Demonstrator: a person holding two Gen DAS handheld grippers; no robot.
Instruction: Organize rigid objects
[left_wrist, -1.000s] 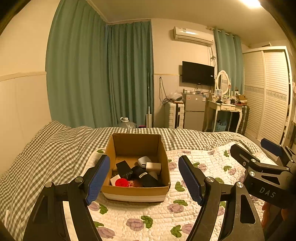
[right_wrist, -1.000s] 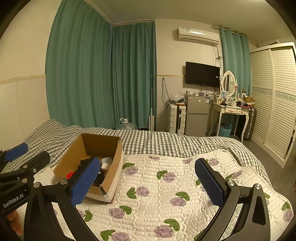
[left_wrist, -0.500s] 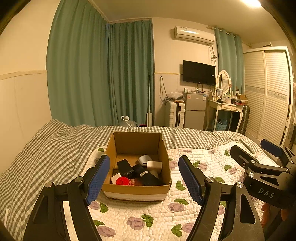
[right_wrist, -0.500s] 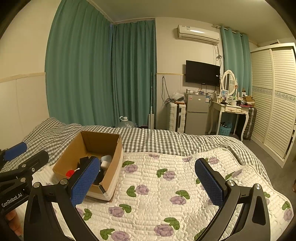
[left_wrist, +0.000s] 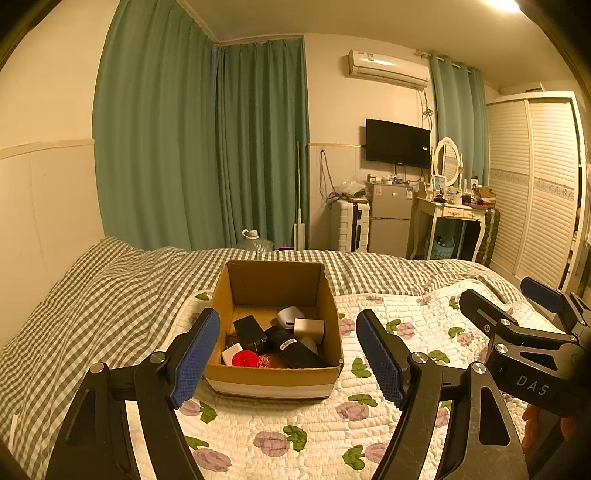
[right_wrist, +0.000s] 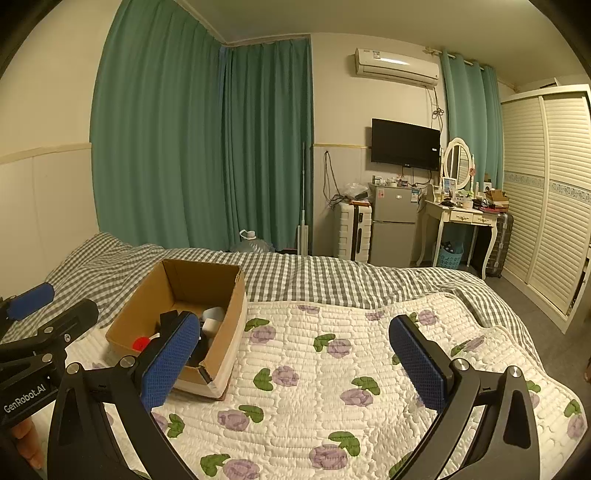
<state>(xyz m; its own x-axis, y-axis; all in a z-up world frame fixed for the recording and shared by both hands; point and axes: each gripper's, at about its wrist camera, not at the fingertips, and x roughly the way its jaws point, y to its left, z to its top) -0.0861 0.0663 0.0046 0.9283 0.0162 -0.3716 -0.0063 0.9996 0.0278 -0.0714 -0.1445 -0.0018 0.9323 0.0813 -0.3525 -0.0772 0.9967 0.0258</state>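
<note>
At the far left, green curtains hang from ceiling to floor behind a bed whose grey checked cover slopes down toward a white quilt printed with purple flowers and green leaves. The left tool is held above that quilt with its two blue-padded fingers spread wide and nothing between them; seen through the gap is an open cardboard box standing on the quilt close to where it meets the checked cover. Inside the box lies a loose heap of small rigid things: a white block and a red round piece at the near left, a black block tilted behind them, a dark oblong with a white label at the near right, and a pale rounded case and a beige box toward the back. In the right wrist view the same box sits at the left, partly behind that tool's left finger. The right tool is likewise wide open and holds nothing, hovering over bare quilt to the right of the box, well apart from it. Further right along the far wall stand a white suitcase, a small grey fridge beneath a wall television, a white dressing bench with an oval mirror, and a slatted wardrobe.
</note>
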